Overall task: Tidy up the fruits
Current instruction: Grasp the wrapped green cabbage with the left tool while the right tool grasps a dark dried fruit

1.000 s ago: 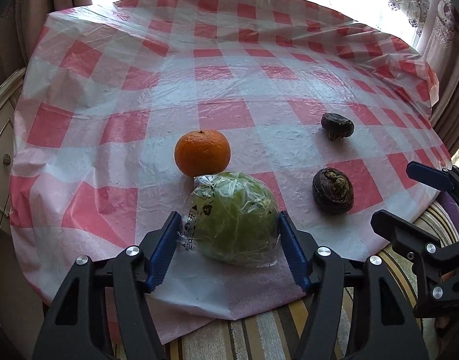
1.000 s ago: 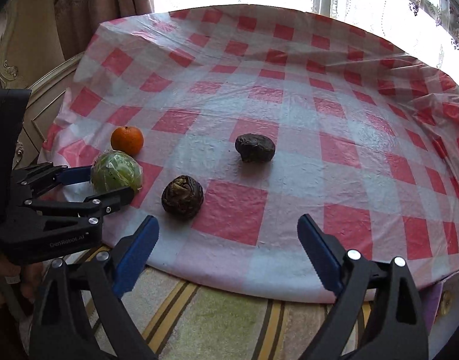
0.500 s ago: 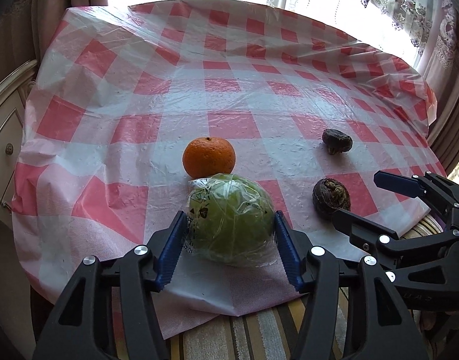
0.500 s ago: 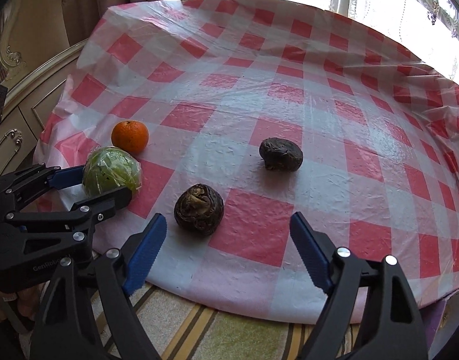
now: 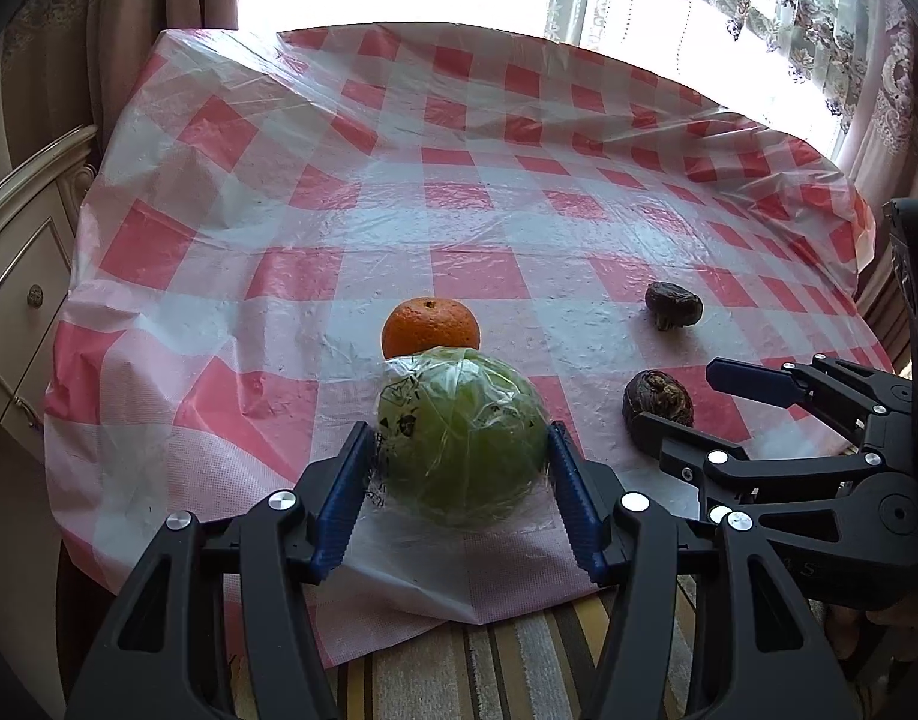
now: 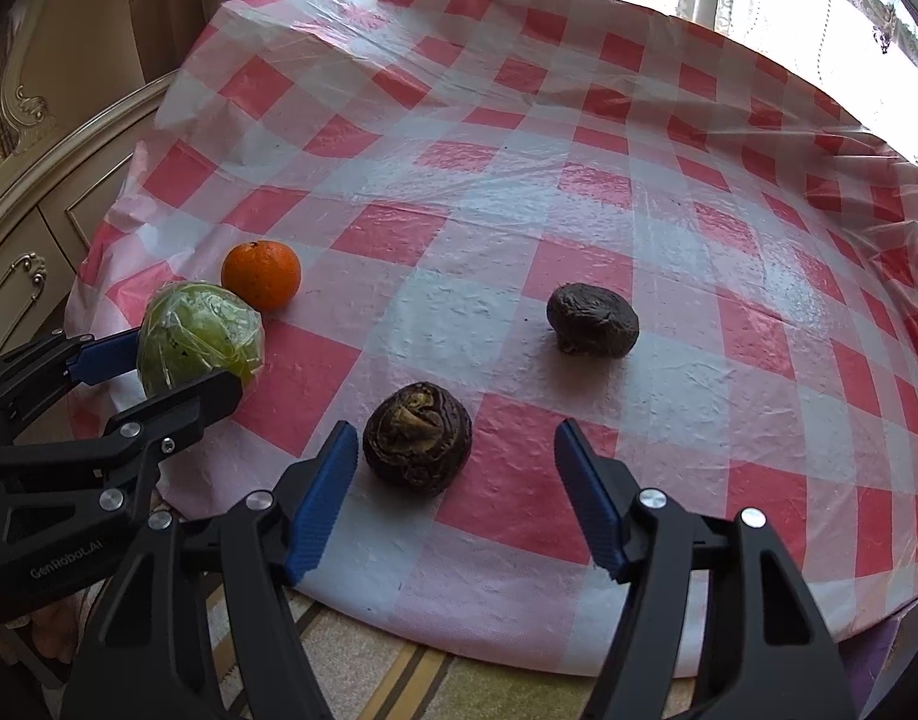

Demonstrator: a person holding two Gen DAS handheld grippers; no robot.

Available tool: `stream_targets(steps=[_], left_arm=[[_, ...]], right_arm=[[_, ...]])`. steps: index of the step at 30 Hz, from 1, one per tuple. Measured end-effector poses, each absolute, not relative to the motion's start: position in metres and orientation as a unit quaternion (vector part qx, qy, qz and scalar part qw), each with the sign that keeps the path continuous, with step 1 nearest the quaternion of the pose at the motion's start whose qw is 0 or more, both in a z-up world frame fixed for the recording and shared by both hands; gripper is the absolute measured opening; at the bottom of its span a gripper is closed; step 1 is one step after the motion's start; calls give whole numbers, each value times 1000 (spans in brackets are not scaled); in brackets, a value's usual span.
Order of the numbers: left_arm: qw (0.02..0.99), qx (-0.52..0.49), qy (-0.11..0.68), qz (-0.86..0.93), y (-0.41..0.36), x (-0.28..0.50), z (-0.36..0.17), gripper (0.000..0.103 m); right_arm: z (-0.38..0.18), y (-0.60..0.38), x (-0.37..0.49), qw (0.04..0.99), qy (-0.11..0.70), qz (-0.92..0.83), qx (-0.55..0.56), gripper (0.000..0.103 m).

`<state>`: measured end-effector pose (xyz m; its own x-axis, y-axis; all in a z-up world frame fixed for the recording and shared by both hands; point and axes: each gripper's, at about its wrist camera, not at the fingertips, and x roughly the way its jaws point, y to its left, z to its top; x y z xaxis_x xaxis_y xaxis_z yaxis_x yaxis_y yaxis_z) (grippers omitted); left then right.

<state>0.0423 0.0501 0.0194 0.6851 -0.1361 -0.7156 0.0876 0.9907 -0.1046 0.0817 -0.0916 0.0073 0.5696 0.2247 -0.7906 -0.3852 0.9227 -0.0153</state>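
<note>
A green fruit wrapped in clear plastic (image 5: pixel 462 435) sits between the fingers of my left gripper (image 5: pixel 459 462), whose blue pads touch its sides; it also shows in the right wrist view (image 6: pixel 198 345). An orange (image 5: pixel 430 327) lies just behind it. A dark wrinkled fruit (image 6: pixel 417 438) lies near the table's front edge, between the open fingers of my right gripper (image 6: pixel 456 456), apart from both pads. A second dark fruit (image 6: pixel 592 320) lies farther back.
The round table has a red and white checked plastic cloth (image 5: pixel 459 192). A cream cabinet (image 5: pixel 15 252) stands to the left. Curtains and a bright window are behind. A striped rug (image 6: pixel 363 660) lies below the table's front edge.
My left gripper has closed in on the wrapped green fruit. My right gripper has moved forward and left until its open fingers flank the near dark fruit.
</note>
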Motion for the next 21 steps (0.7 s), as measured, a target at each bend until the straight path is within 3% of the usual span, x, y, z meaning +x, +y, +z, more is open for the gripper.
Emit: stream_targets(steps=[5, 9, 21], left_arm=[[918, -31, 391, -55, 50, 41, 20, 56], [918, -32, 392, -53, 50, 41, 19, 56], [921, -28, 385, -55, 45, 35, 24, 56]], right_arm=[[4, -85, 85, 876, 435, 182, -99, 56], [2, -80, 85, 871, 437, 198, -104, 39], [10, -90, 76, 881, 418, 205, -82, 38]])
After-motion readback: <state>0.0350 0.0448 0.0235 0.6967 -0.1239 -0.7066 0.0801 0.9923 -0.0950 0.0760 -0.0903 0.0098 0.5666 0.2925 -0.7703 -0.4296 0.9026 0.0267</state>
